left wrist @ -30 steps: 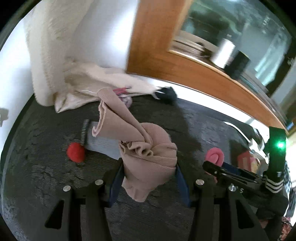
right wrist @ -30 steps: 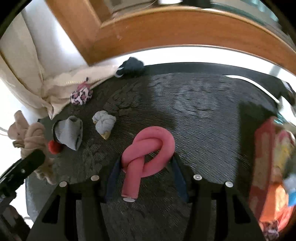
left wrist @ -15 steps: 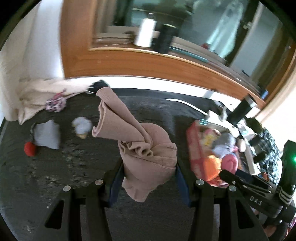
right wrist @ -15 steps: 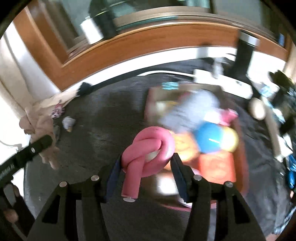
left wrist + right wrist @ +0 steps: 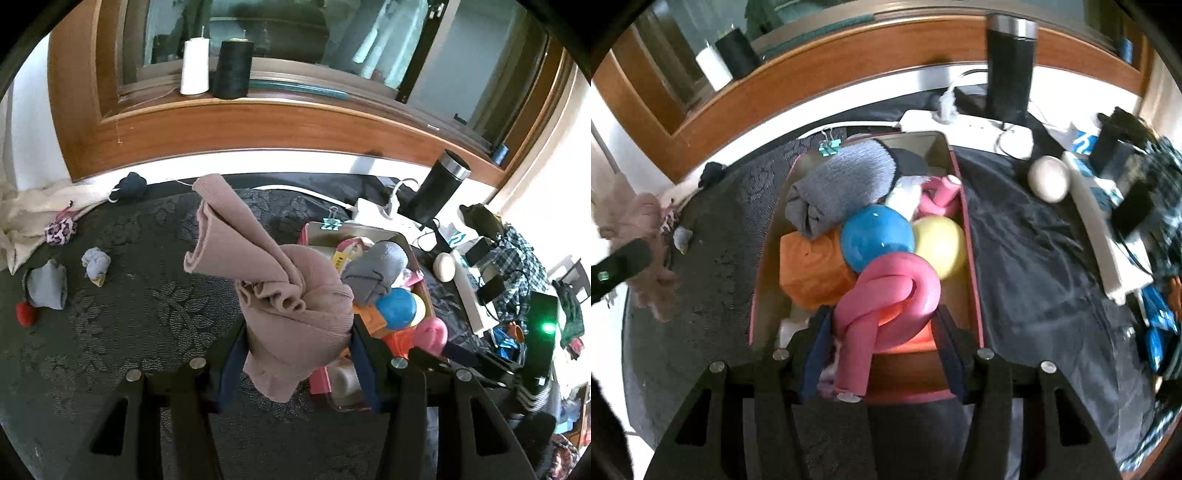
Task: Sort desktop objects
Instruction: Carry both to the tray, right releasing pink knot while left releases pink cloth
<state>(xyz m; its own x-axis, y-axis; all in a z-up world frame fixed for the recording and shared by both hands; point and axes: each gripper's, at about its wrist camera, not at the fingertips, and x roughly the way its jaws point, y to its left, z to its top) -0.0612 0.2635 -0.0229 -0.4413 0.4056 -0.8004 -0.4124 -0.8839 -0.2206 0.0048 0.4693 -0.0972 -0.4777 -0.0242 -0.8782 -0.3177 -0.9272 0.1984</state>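
On the dark table [image 5: 129, 332], the box [image 5: 964, 221] is already filling; your right fingers [image 5: 882, 332] are clamping a pink knotted tube [image 5: 886, 299] over it, your left fingers [image 5: 297, 354] are pinching a beige cloth [image 5: 280, 288], and small bundles [image 5: 95, 260] are waiting near the left edge.

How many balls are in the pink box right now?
2 visible: a blue ball in the middle of the pink box, and a yellow ball touching it on the right. More could be hidden under the grey cloth and other items.
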